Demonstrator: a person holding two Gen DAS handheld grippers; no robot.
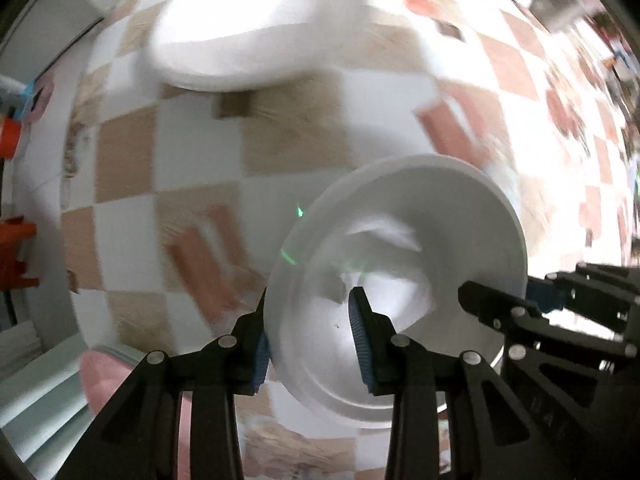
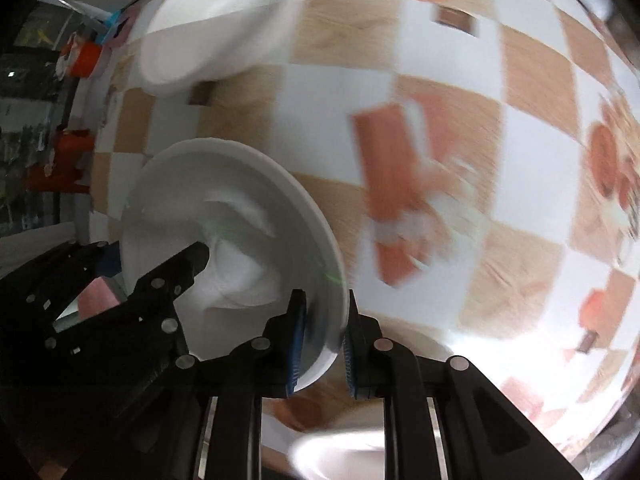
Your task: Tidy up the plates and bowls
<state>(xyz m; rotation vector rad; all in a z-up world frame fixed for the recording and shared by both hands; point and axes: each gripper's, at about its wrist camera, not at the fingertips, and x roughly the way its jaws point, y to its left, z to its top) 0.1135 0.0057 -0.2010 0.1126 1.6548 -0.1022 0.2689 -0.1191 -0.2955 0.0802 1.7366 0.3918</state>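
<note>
Both wrist views, looking down on a desk [image 1: 192, 152] covered by a checked cloth of white and wood-brown squares; both pictures are smeared by motion blur.

Left wrist view: the left tongs [image 1: 310, 340] are closed on the rim of a white bowl [image 1: 400, 240]. One blue-padded finger lies outside the wall and the other inside, so the wall is pinched between the pads. The bowl sits in the lower middle of the picture, its opening turned toward the camera. The right tongs [image 1: 492, 304] enter from the right edge and grip the opposite side of the same rim, with one black finger reaching into the bowl.

Right wrist view: the right tongs [image 2: 324, 340] clamp the near rim of the bowl [image 2: 224, 208], pads on either side of the wall. The left tongs [image 2: 160, 276] come in from the lower left and hold the far rim. Whether the bowl touches the desk cannot be told from either view.

A larger white dish [image 1: 256, 28] lies on the cloth toward the top left, well apart from the held bowl; its exact shape is blurred. Another white rounded object [image 2: 340, 452] shows at the bottom edge of the right wrist view, partly hidden by the fingers. Orange items [image 2: 86, 58] stand beyond the desk's left edge.
</note>
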